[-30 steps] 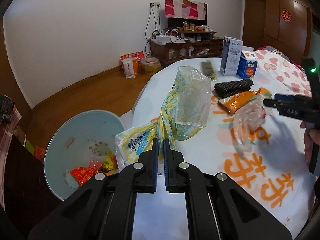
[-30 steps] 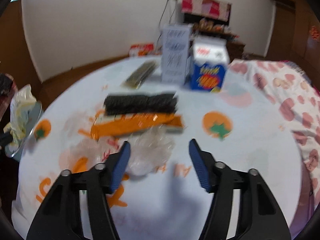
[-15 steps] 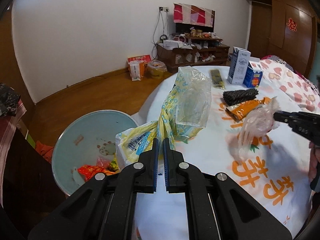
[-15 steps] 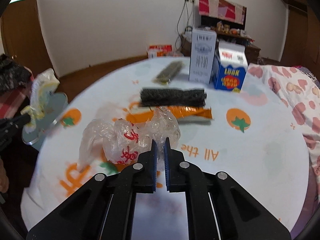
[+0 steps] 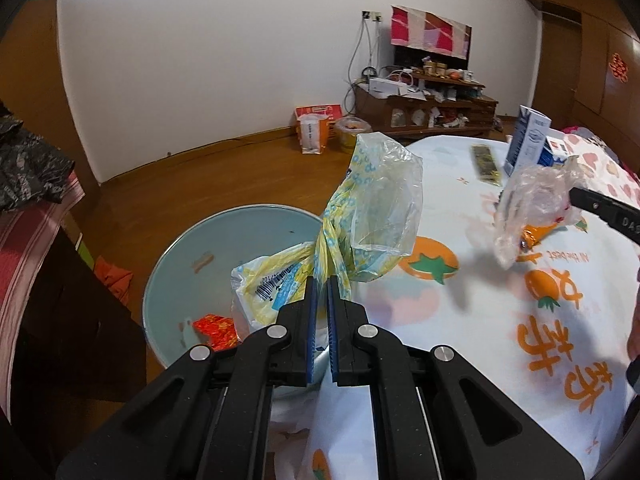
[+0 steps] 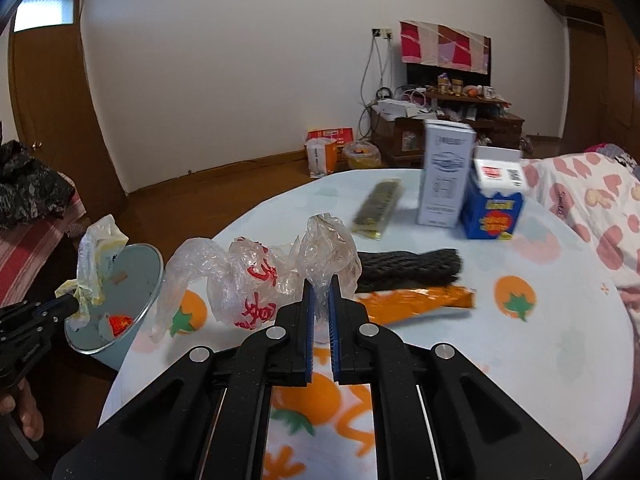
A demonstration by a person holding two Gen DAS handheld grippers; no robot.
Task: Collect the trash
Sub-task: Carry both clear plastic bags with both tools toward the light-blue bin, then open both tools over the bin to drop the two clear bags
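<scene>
Your left hand-held gripper (image 5: pixel 321 296) pinches the twisted neck of a yellow-and-blue printed plastic bag (image 5: pixel 368 216), held above the rim of the pale blue trash bin (image 5: pixel 192 256) just beside the counter (image 5: pixel 480 320). Your right hand-held gripper (image 6: pixel 321 300) is clamped on a crumpled clear plastic bag with red characters (image 6: pixel 256 276), lifted over the counter near an orange wrapper (image 6: pixel 420 300) and a black mesh sleeve (image 6: pixel 408 270).
</scene>
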